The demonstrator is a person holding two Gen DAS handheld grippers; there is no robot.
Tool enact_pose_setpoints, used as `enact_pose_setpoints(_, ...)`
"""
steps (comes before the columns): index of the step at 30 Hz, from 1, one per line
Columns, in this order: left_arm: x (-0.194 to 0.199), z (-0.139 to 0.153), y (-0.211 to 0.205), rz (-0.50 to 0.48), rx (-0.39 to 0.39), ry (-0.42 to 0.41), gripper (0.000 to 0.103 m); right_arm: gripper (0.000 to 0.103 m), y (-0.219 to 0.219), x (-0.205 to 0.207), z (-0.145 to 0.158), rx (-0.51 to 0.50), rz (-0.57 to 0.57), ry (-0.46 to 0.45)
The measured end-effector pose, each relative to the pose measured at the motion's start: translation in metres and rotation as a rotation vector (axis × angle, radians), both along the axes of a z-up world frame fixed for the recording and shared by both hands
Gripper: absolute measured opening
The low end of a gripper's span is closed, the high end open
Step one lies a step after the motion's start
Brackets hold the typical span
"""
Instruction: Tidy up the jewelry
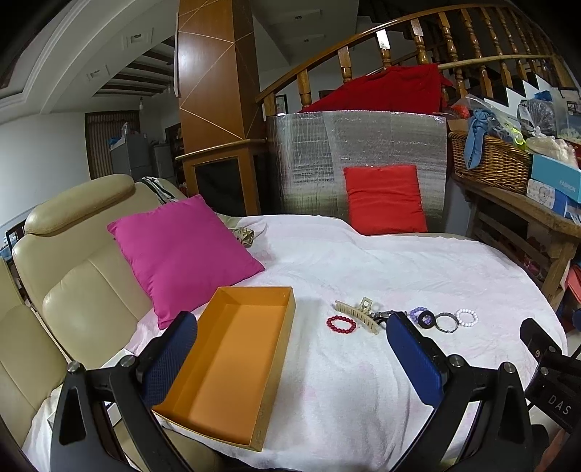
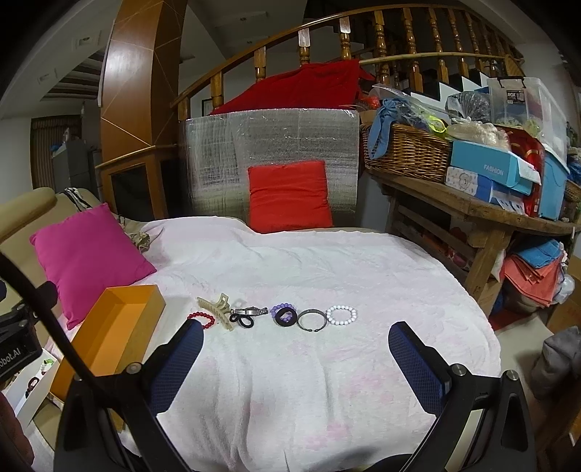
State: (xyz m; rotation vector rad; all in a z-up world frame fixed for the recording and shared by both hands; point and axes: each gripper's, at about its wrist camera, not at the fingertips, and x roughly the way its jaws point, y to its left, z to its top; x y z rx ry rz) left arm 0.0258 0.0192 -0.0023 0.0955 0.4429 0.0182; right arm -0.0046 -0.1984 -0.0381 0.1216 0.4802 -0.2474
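We hold left gripper (image 1: 290,348) and right gripper (image 2: 296,348) spread wide, grasping nothing. Risk: orange box (image 1: 232,366) overhangs blanket's (image 2: 326,276) near-left edge; nudge tips it. Beaded bracelets (image 2: 341,314) may roll.

Left claw's (image 1: 290,337) right finger (image 1: 414,348) hides watch; orange box (image 2: 109,337) partly behind cable.

Home living room, lived-in and cluttered. Beige leather sofa (image 1: 72,276) on the left with a pink cushion (image 1: 181,254); a red cushion (image 2: 290,196) stands at the far end of a seat covered by a white blanket (image 2: 326,290). Behind it, a wooden staircase railing (image 2: 326,32) curves up. On the right, a rough wooden table (image 2: 472,210) piled with a wicker basket (image 2: 406,152), boxes and bags. Fridge (image 1: 127,156) visible far left.
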Motion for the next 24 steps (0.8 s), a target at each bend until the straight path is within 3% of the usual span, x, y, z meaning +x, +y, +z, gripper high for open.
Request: enact_pose_setpoints(24, 0.014, -0.009, -0.001, 0.007, 0.011, 0.007, 0.103, 0.103, -0.003, 0.018, -0.010, 0.028, 0.004, 0.021)
